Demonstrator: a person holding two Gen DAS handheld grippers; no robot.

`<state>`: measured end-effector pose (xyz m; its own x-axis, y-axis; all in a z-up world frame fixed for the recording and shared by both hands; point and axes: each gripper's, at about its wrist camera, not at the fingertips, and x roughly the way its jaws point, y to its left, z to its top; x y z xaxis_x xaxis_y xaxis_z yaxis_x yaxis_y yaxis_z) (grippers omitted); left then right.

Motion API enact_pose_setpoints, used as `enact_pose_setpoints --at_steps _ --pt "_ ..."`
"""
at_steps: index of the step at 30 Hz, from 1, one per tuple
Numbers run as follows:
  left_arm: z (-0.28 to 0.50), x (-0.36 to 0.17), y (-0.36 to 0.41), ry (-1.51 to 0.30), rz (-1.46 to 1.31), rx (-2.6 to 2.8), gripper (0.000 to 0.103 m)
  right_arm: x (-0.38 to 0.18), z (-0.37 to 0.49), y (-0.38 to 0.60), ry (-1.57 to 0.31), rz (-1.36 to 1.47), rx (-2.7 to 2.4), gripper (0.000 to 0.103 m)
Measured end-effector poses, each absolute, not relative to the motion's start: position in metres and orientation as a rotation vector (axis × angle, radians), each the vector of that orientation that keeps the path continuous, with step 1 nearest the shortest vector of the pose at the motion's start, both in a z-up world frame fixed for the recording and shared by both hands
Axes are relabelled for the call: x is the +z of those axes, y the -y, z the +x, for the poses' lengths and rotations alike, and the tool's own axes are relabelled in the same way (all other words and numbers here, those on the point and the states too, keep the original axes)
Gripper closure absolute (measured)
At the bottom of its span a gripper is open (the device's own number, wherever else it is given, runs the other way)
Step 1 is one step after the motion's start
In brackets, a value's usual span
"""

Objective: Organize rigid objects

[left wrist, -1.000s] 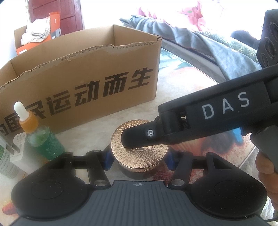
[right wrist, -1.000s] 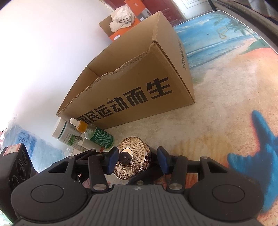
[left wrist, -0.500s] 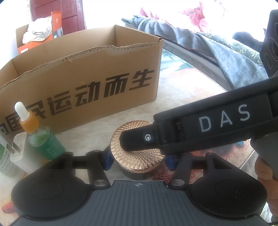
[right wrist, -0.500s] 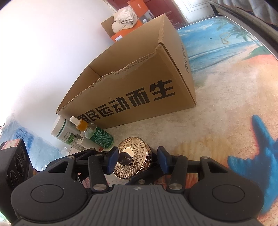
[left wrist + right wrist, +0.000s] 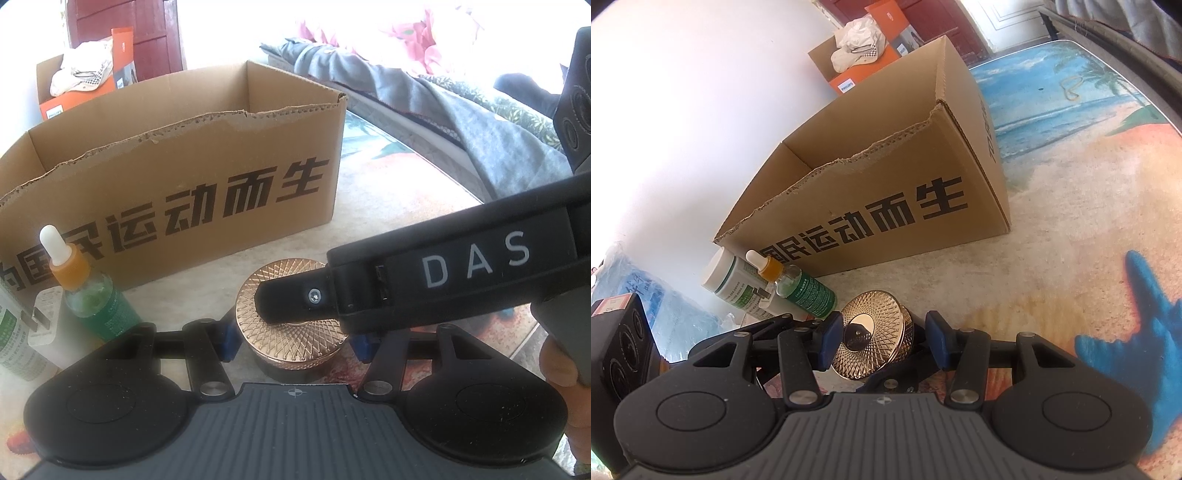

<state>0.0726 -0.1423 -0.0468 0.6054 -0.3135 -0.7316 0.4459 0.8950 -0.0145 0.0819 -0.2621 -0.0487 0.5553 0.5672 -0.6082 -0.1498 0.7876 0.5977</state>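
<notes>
Left wrist view first: the gold jar (image 5: 291, 332) with the diamond-pattern lid sits on the worktop (image 5: 388, 206) right between the blue pads of the left gripper (image 5: 293, 341). Both pads look snug against the jar's sides, so I'd call that gripper clamped on it. One finger of the right gripper (image 5: 280, 301) reaches in from the right and lies across the top of the lid; a hand (image 5: 561, 365) holds its handle at the right edge.

Right wrist view is weirder. The jar (image 5: 871, 343) shows up tilted on its side there, face toward the camera, between that gripper's blue pads (image 5: 831, 341). The left pad is touching the lid's rim, the right one seems to have a small gap, so honestly can't tell if this gripper (image 5: 884, 339) is actually squeezing or just loosely around it.

Just behind the jar stands the open cardboard box (image 5: 177, 184) with black lettering and a torn front edge. Left of the jar there's a green dropper bottle (image 5: 94, 295) with an orange collar, and a white bottle (image 5: 735, 277) with a green label next to it.
</notes>
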Motion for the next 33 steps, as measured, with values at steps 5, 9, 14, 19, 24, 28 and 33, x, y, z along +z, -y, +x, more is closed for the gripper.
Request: enact_pose_setpoints --at_steps 5,9,14,19,24,28,33 --pt "0.0725 -0.0468 0.1425 -0.809 0.176 -0.441 0.047 -0.0482 0.0818 0.2623 -0.889 0.522 0.447 0.050" --pt "0.0725 -0.0467 0.1425 -0.809 0.176 -0.442 0.047 -0.0479 0.0816 0.2622 -0.889 0.522 0.446 0.050" --pt "0.0723 -0.0461 0.1423 -0.810 0.175 -0.441 0.047 -0.0477 0.0816 0.2620 -0.889 0.522 0.447 0.050" --pt "0.0722 -0.0459 0.1423 -0.809 0.175 -0.441 0.047 -0.0477 0.0817 0.2619 -0.888 0.522 0.446 0.050" --pt "0.0722 -0.0463 0.1423 -0.808 0.175 -0.441 0.047 -0.0481 0.0817 0.2616 -0.888 0.521 0.447 0.050" --pt "0.0724 -0.0466 0.1422 -0.807 0.175 -0.441 0.047 -0.0467 0.0816 0.2620 -0.885 0.519 0.448 0.050" --pt "0.0698 -0.0425 0.1406 -0.796 0.174 -0.439 0.047 -0.0427 0.0796 0.2617 -0.876 0.513 0.450 0.050"
